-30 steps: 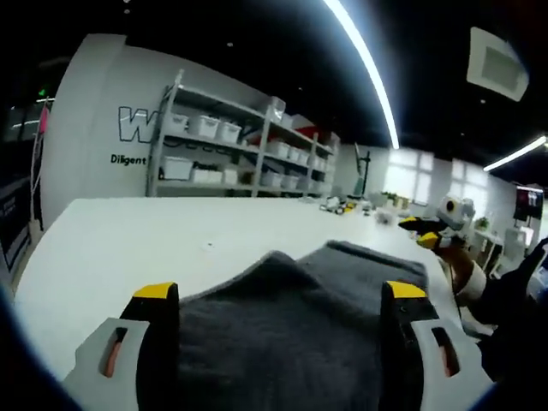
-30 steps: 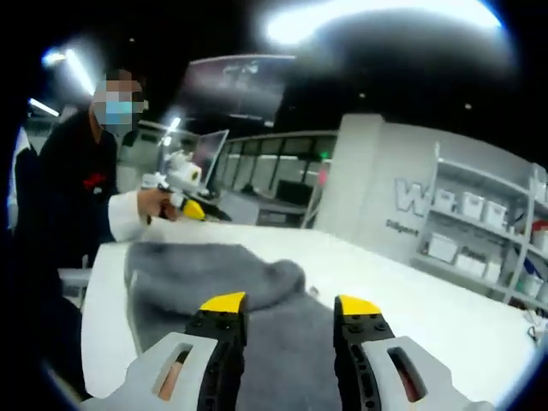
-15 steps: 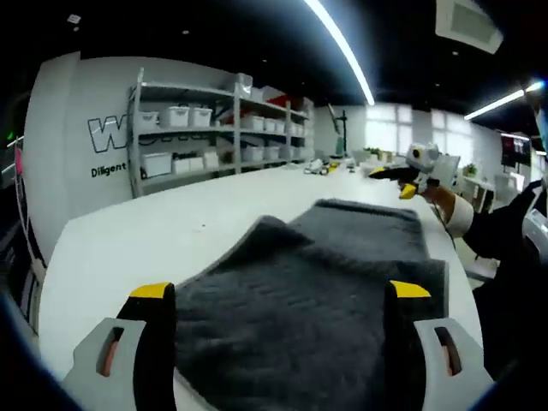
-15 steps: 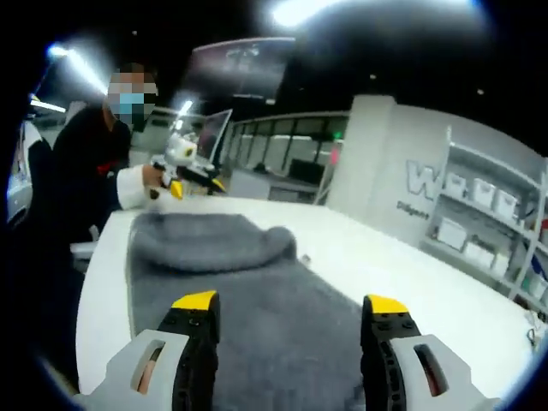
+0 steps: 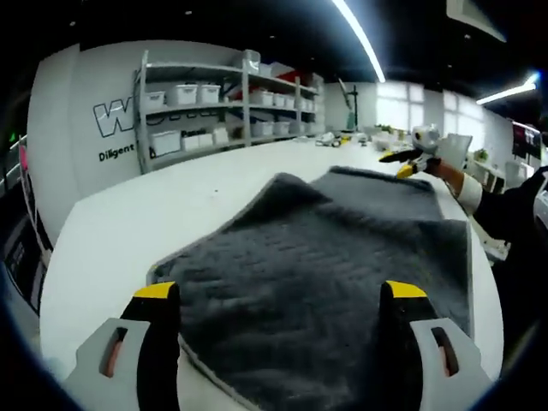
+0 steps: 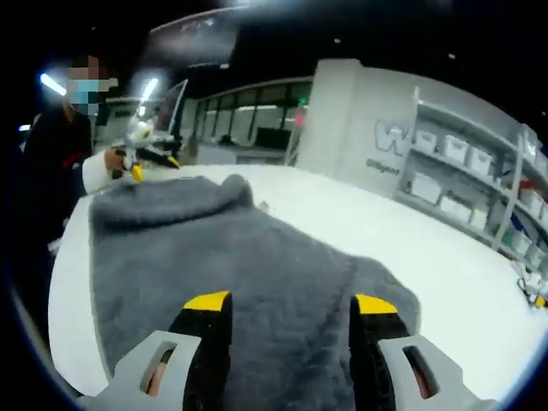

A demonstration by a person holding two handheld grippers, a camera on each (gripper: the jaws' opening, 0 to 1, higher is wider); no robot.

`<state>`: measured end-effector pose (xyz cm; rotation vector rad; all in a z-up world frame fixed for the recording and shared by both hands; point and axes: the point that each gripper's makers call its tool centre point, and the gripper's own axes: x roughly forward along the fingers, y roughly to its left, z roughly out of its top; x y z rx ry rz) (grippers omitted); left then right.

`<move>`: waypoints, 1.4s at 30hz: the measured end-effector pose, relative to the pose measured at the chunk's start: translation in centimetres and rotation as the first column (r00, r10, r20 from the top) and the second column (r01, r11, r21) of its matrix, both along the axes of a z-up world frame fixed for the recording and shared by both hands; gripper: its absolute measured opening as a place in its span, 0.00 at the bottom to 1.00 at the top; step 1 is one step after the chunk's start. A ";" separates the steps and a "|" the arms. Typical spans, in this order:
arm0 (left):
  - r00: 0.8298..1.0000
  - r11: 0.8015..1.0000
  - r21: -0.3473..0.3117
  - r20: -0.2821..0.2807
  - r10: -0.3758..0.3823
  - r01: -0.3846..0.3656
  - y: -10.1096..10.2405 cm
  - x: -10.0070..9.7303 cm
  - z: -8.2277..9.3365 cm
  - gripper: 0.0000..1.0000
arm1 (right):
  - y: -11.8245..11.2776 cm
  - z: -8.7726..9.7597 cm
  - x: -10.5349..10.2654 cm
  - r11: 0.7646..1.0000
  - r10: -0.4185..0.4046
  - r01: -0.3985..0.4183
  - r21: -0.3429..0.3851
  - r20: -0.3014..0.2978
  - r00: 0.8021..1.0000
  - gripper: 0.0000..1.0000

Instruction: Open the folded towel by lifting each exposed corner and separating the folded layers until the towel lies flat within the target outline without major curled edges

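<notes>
In the left gripper view, the left gripper [image 5: 278, 295] is seen at the bottom of the frame with its yellow-tipped jaws spread wide, nothing held between them. The dark grey terry towel [image 5: 342, 248] is spread across the centre on the white desk [image 5: 120, 231], a raised fold at its upper middle. The right gripper [image 5: 409, 156] is seen at the upper right, held in a hand.

In the right gripper view, the right gripper [image 6: 291, 308] is shown at the bottom, jaws apart over the towel [image 6: 223, 248]. The left gripper [image 6: 147, 154] appears at the upper left.
</notes>
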<state>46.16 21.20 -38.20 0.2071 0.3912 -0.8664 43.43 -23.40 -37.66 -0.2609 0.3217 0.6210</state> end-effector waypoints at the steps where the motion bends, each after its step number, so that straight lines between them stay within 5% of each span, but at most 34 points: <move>1: 1.000 1.000 -0.002 -0.005 0.002 -0.002 0.1 0.0 -0.1 0.93 | -0.3 -0.1 0.2 1.000 -0.014 0.014 0.013 -0.008 1.000 0.50; 10: 0.992 0.993 -0.090 -0.103 0.068 -0.077 0.5 -0.2 -1.9 0.63 | -3.7 -2.6 0.9 0.989 -0.149 0.150 0.015 -0.049 0.988 0.32; 13: 0.989 0.992 -0.079 -0.119 0.089 -0.099 0.3 -0.5 -2.6 0.61 | -3.8 -2.8 1.0 0.987 -0.162 0.162 0.001 -0.040 0.986 0.27; 23: 0.980 0.982 -0.001 -0.057 0.191 -0.191 1.1 -0.1 -3.0 0.49 | -3.3 -3.7 0.8 0.982 -0.169 0.168 -0.088 -0.007 0.986 0.09; 28: 0.972 0.972 0.021 -0.021 0.236 -0.235 1.6 0.3 -3.1 0.40 | -3.4 -3.8 0.9 0.981 -0.182 0.180 -0.069 -0.021 0.983 0.05; 42: 0.974 0.974 0.015 -0.003 0.226 -0.226 2.4 0.4 -3.0 0.19 | -4.2 -3.9 0.8 0.971 -0.233 0.231 -0.065 -0.027 0.972 0.00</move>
